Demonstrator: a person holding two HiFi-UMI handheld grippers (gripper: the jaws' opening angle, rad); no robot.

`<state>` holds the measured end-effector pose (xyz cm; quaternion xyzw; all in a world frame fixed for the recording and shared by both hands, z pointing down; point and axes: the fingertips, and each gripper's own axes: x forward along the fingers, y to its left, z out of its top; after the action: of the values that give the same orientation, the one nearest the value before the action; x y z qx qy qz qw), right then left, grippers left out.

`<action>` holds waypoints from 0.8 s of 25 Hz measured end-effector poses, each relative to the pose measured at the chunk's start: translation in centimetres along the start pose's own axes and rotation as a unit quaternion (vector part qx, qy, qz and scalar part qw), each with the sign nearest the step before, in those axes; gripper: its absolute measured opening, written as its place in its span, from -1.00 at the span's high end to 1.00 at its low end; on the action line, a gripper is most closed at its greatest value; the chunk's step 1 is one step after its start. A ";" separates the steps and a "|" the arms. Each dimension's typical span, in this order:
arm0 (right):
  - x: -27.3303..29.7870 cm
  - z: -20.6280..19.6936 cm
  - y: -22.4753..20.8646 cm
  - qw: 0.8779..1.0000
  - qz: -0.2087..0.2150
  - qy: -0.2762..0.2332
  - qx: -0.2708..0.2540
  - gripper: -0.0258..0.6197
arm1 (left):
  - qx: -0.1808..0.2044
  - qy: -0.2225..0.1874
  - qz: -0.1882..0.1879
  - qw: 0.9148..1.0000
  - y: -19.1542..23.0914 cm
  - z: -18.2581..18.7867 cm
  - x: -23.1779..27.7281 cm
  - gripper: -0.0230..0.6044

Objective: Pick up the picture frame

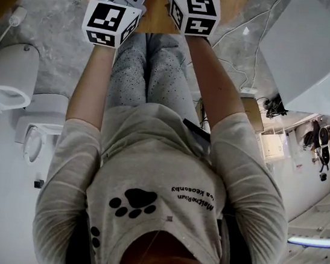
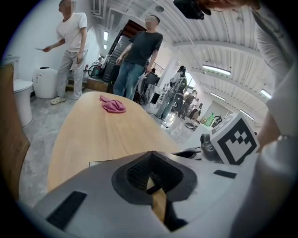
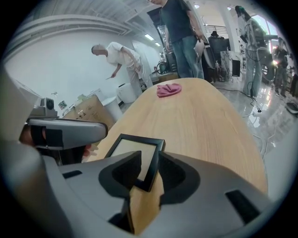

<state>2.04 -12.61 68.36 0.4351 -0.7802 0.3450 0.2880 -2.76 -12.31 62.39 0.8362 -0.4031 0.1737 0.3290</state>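
Closing now risked catching only a corner of the picture frame (image 3: 132,152), so the thin black frame might have pivoted or skidded across the smooth wooden table (image 3: 205,116). The right gripper (image 3: 146,159) gripped nothing; its jaws stood wide apart around the near corner of the frame, which lay flat. The left gripper (image 2: 150,155) sat beside it, jaws together and empty.

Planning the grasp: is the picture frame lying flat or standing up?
Lying flat: the picture frame rests face-up on the wooden table.
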 end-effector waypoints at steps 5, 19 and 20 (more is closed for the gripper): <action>0.5 -0.8 -0.5 1.000 -0.004 0.021 0.010 0.58 | -0.001 0.009 -0.003 1.000 -0.1 -0.4 0.4 0.90; 2.4 -1.9 -1.1 0.996 -0.023 0.074 0.041 0.58 | -0.004 0.019 -0.010 1.000 0.5 -0.7 0.9 0.90; 2.5 -2.0 -1.1 0.996 -0.024 0.079 0.041 0.58 | -0.004 0.019 -0.011 1.000 0.6 -0.6 0.9 0.90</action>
<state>2.15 -12.67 71.72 0.4362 -0.7301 0.4026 0.3385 -2.65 -12.64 63.60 0.8355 -0.3886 0.1846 0.3418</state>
